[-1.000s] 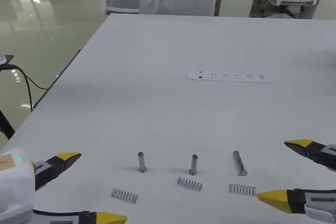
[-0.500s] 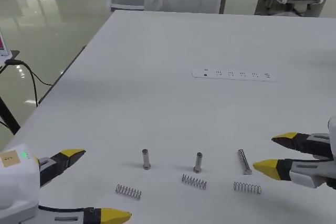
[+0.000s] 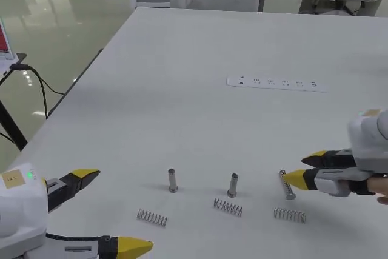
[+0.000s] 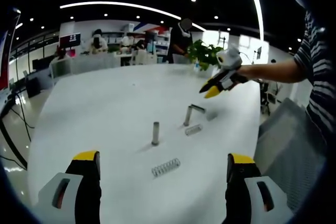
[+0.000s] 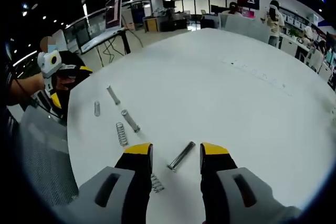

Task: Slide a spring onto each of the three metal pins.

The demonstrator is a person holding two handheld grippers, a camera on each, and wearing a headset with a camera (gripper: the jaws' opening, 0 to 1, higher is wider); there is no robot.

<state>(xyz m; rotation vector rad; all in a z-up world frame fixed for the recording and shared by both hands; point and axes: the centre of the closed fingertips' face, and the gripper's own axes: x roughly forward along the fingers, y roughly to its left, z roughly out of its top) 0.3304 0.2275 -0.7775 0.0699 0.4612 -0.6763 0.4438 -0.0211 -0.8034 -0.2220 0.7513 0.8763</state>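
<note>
Three metal pins sit in a row on the white table (image 3: pixel 200 119): left pin (image 3: pixel 172 181) and middle pin (image 3: pixel 233 185) upright, right pin (image 3: pixel 286 184) lying tilted. A spring lies in front of each: left spring (image 3: pixel 151 218), middle spring (image 3: pixel 228 208), right spring (image 3: pixel 290 215). My right gripper (image 3: pixel 296 169) is open, level with the table, its yellow tips on either side of the right pin (image 5: pixel 181 156), jaws not touching it. The right spring (image 5: pixel 156 183) lies by its left jaw. My left gripper (image 3: pixel 118 210) is wide open at the near left, with the left spring (image 4: pixel 166 167) just ahead.
A white power strip (image 3: pixel 276 83) lies further back on the table. The table's left edge (image 3: pixel 79 80) drops to a glossy floor with a black cable (image 3: pixel 36 86). Chairs and desks stand beyond the far edge.
My right gripper has moved left to the right pin and its jaws have come closer together. The left gripper has stayed put. The head camera has shifted slightly.
</note>
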